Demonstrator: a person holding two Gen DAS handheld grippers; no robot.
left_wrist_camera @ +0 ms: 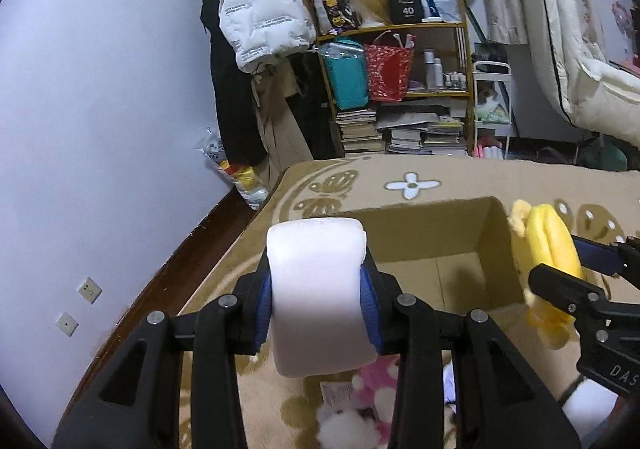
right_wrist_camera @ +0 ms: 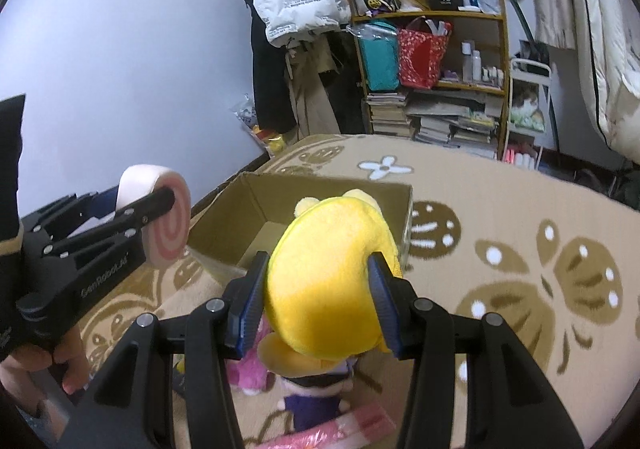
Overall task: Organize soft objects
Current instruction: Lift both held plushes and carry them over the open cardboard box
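Note:
My left gripper point(left_wrist_camera: 316, 301) is shut on a soft white roll point(left_wrist_camera: 318, 293), held above the carpet just before the open cardboard box point(left_wrist_camera: 424, 229). From the right wrist view the same roll point(right_wrist_camera: 168, 225) shows a pink spiral end and sits in the left gripper point(right_wrist_camera: 160, 213). My right gripper point(right_wrist_camera: 320, 301) is shut on a yellow plush toy point(right_wrist_camera: 332, 281), held over the near edge of the cardboard box point(right_wrist_camera: 332, 185). In the left wrist view that yellow plush point(left_wrist_camera: 548, 249) hangs at the box's right side in the right gripper point(left_wrist_camera: 568, 269). The box looks empty.
A pink and white plush point(left_wrist_camera: 372, 381) lies on the patterned beige carpet point(left_wrist_camera: 440, 177) under the left gripper. A purple-dressed plush point(right_wrist_camera: 316, 401) and a pink packet point(right_wrist_camera: 340, 429) lie below the right gripper. A cluttered shelf point(left_wrist_camera: 400, 61), hanging coats and a bed stand behind.

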